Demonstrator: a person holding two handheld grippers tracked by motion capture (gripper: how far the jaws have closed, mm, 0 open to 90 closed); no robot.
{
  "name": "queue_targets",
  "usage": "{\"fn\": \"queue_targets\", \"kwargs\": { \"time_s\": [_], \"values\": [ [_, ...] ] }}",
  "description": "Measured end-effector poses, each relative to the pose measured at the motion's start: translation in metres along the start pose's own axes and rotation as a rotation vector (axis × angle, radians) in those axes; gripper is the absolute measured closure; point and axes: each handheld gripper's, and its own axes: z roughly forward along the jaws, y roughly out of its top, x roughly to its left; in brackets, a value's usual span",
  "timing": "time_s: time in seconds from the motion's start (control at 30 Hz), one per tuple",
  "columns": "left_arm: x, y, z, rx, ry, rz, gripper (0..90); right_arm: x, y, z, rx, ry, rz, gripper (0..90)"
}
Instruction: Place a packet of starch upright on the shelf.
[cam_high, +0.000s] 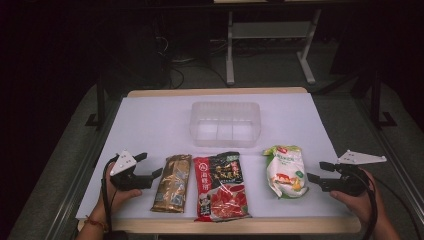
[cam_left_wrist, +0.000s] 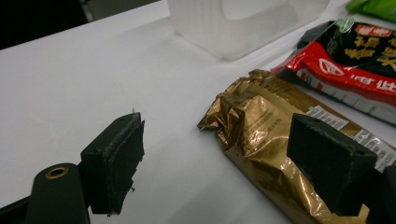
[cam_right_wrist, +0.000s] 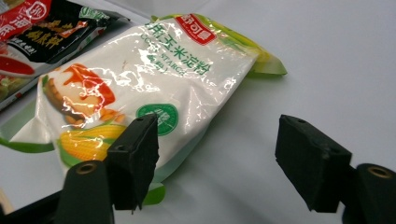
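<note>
Three food packets lie in a row along the table's near edge: a gold foil packet (cam_high: 172, 183) (cam_left_wrist: 261, 135), a red and black packet (cam_high: 220, 185) (cam_left_wrist: 355, 60) and a white and green corn starch bag (cam_high: 285, 171) (cam_right_wrist: 140, 79). Behind them stands a clear plastic container (cam_high: 225, 123) (cam_left_wrist: 243, 23). My left gripper (cam_high: 149, 165) (cam_left_wrist: 224, 158) is open just left of the gold packet, one jaw over its edge. My right gripper (cam_high: 317, 171) (cam_right_wrist: 219, 158) is open just right of the starch bag, nothing between its jaws.
The white table top (cam_high: 150, 120) has bare room at the left and right of the container. A wooden edge (cam_high: 225, 226) runs along the front. Desk legs (cam_high: 230, 45) and cables stand on the dark floor beyond the table.
</note>
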Motion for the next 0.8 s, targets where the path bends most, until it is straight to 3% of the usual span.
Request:
{"fn": "queue_targets", "kwargs": {
  "time_s": [0.23,0.6,0.8],
  "values": [
    [-0.004,-0.003,-0.005,0.01,-0.017,0.021,17.5,-0.006,0.004,0.002,-0.034,0.031,0.047,26.3],
    [-0.005,-0.007,-0.009,0.024,-0.008,0.009,17.6,-0.001,0.019,0.026,0.005,0.07,0.01,22.0],
    [-0.006,-0.01,-0.01,0.055,-0.005,0.019,17.6,-0.005,0.026,0.044,0.038,0.101,0.02,19.0]
  ]
}}
